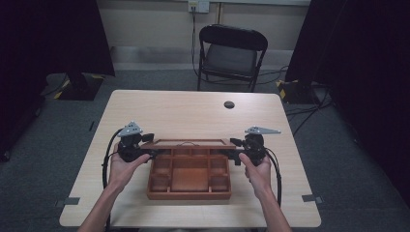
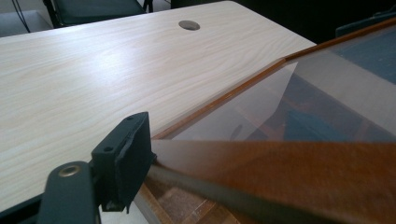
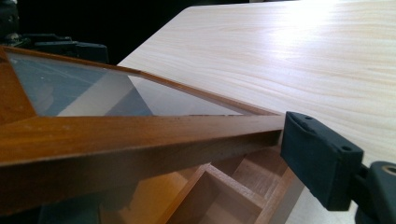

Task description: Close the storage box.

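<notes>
Black folding chair [image 1: 232,53] beyond the light wooden table [image 1: 183,108] (grommet hole [image 1: 229,104] near its far edge)

The high view is dim and soft, with black curtains [image 1: 48,38] swallowing the sides. Both gripper views are brighter: glare washes the table [image 3: 327,42], the glass lid [image 2: 327,107] reflects, and its near wooden frame is blurred, perhaps from closeness.

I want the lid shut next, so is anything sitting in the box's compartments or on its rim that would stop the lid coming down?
Nothing visible does. The compartments of the wooden box look empty under the raised glass lid.
</notes>
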